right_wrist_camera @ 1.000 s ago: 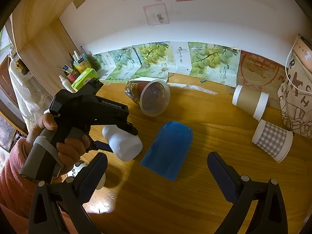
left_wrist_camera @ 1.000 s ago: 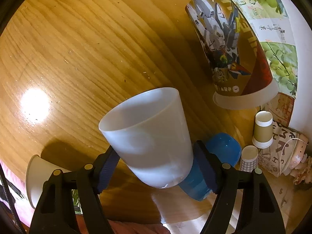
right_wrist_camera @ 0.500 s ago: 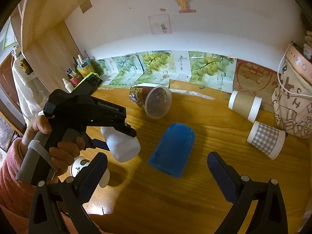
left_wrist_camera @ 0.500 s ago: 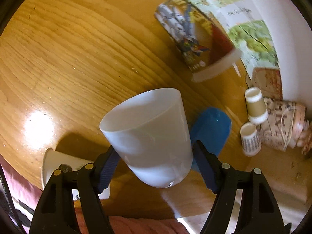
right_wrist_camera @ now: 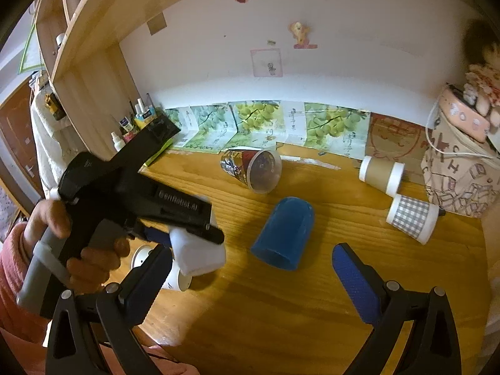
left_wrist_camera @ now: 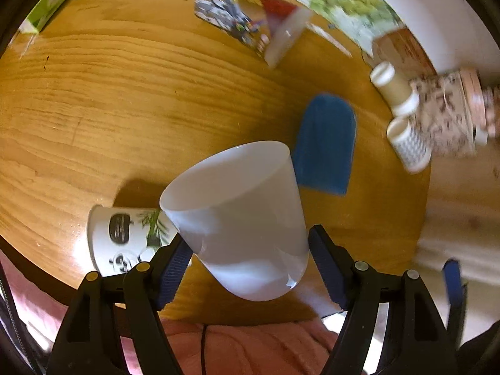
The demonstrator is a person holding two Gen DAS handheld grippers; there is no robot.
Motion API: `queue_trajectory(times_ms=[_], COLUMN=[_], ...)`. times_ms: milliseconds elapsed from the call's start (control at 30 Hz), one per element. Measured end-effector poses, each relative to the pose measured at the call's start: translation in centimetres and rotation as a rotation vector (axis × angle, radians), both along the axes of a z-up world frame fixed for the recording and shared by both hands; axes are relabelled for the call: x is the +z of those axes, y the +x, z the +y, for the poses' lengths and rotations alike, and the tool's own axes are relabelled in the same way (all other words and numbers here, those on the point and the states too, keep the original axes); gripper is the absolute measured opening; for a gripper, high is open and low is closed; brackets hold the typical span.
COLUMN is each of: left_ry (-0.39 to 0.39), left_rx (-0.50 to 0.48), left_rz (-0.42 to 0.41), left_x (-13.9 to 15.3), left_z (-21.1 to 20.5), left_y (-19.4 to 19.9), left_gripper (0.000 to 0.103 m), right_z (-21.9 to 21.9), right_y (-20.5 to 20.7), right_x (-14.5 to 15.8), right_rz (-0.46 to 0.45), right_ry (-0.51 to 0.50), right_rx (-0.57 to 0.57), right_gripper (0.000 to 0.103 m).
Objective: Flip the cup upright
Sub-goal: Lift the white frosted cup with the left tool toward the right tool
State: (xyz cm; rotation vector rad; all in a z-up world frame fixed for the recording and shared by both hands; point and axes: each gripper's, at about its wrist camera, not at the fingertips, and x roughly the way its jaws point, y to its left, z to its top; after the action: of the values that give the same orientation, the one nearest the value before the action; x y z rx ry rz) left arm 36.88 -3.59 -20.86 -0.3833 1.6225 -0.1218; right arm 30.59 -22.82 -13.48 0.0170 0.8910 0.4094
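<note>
My left gripper (left_wrist_camera: 250,259) is shut on a plain white cup (left_wrist_camera: 237,218) and holds it in the air above the wooden desk (left_wrist_camera: 109,100), tilted, rim pointing up and away. In the right wrist view the same white cup (right_wrist_camera: 200,250) sits between the left gripper's fingers at the left. My right gripper (right_wrist_camera: 250,278) is open and empty, low over the desk's front part (right_wrist_camera: 281,312). A blue cup (right_wrist_camera: 286,232) lies on its side just beyond it, and shows in the left wrist view (left_wrist_camera: 325,143).
A white printed paper cup (left_wrist_camera: 122,237) lies on its side under the left gripper. A colourful printed cup (right_wrist_camera: 250,168), a brown-banded cup (right_wrist_camera: 379,175) and a checked cup (right_wrist_camera: 412,218) lie on their sides farther back. A patterned bag (right_wrist_camera: 459,181) stands at the right; bottles (right_wrist_camera: 131,128) at the left.
My left gripper has lifted and swung with the white cup, so more of the desk, the printed paper cup and the far cups show. The right gripper has stayed open and pulled back slightly.
</note>
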Motion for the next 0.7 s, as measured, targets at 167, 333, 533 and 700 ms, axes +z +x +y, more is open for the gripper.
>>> queue_trajectory(times_ms=[167, 333, 533, 700], left_ry=[0.009, 0.02, 0.061, 0.089], left_rx=[-0.086, -0.172, -0.273, -0.341], left_rz=[0.032, 0.063, 0.091, 0.117], left_x=[-0.7, -1.5, -2.4, -3.5], left_z=[-1.6, -3.3, -5.2, -6.5], left_y=[-2.1, -4.2, -6.0, -6.2], left_gripper=[0.078, 0.078, 0.078, 0.078], right_z=[-0.8, -1.9, -3.2, -3.9], right_y=[-1.3, -2.7, -4.0, -5.0], right_x=[0.3, -0.3, -0.9, -1.5], right_rz=[-0.001, 0.033, 0.067, 0.103], right_ry=[0.008, 0.017, 0.059, 0.074], right_rx=[-0.046, -0.09, -0.145, -0.184], right_gripper=[0.103, 0.103, 0.103, 0.103])
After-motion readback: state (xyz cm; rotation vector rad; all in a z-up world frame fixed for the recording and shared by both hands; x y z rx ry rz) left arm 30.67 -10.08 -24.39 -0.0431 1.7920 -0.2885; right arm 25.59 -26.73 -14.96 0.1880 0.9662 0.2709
